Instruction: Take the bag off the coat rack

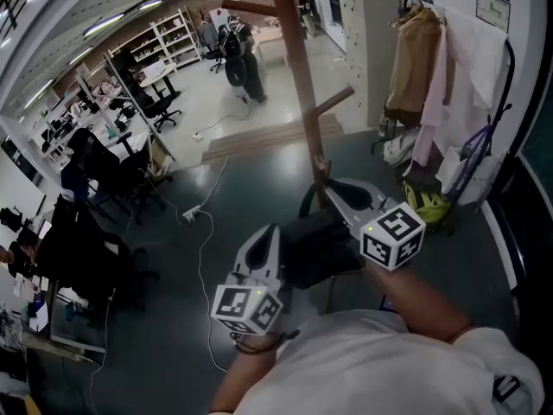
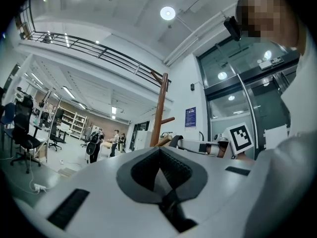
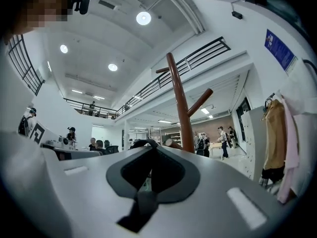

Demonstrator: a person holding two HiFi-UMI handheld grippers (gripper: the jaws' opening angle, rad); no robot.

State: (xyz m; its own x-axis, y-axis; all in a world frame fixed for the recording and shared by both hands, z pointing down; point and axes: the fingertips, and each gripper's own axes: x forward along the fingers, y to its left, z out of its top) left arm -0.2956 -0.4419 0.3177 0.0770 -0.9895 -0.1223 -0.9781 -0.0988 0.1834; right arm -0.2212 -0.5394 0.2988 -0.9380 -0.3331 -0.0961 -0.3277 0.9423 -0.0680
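The black bag hangs low on the coat rack, its strap running up and far to a short peg. The right gripper is nearer: its fingers are closed at the top of the strap, apparently pinching it just below the peg. The left gripper is closed on nothing, just left of the bag. The strap's seat on the peg is hard to make out, and the grippers cover the bag's near side
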